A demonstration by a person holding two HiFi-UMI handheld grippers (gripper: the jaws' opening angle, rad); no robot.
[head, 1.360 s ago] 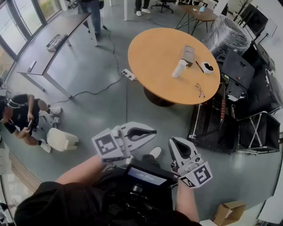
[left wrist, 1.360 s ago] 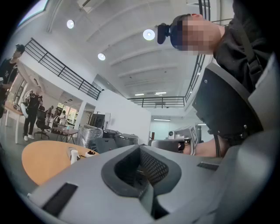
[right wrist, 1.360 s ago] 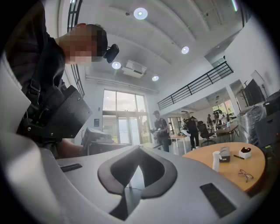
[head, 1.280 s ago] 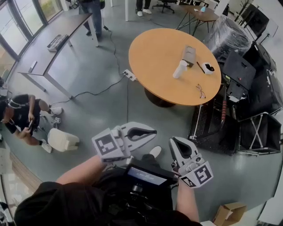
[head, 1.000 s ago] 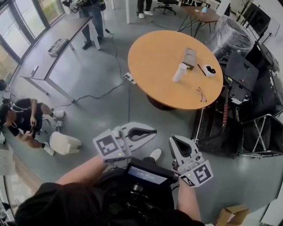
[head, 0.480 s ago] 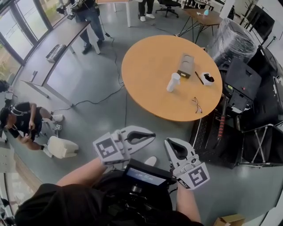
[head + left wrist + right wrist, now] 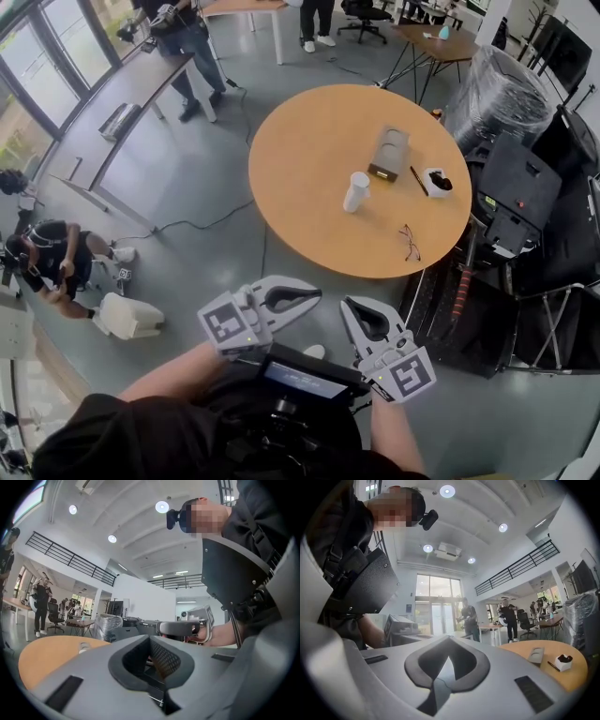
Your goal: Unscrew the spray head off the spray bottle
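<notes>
A white spray bottle [image 7: 355, 191] stands upright near the middle of the round orange table [image 7: 300, 178], far ahead of both grippers. My left gripper [image 7: 315, 296] is held close to the person's chest, its tip pointing right, shut and empty. My right gripper [image 7: 351, 304] is beside it with its tip pointing left, also shut with nothing between its fingers. The two tips almost face each other above the grey floor, short of the table's near edge. In the right gripper view the table [image 7: 548, 663] lies at the lower right, and the bottle does not show there.
On the table are a grey box [image 7: 387, 154], a pen [image 7: 416, 181], a small white holder [image 7: 437, 181] and a pair of glasses [image 7: 409, 242]. Black cases and a wrapped bundle [image 7: 497, 94] crowd the right. A cable [image 7: 187, 225] crosses the floor; a person crouches at the left [image 7: 42, 262].
The round table and the bottle have slid down and closer in the head view as the person walks toward them. Both grippers have stayed shut in front of the chest.
</notes>
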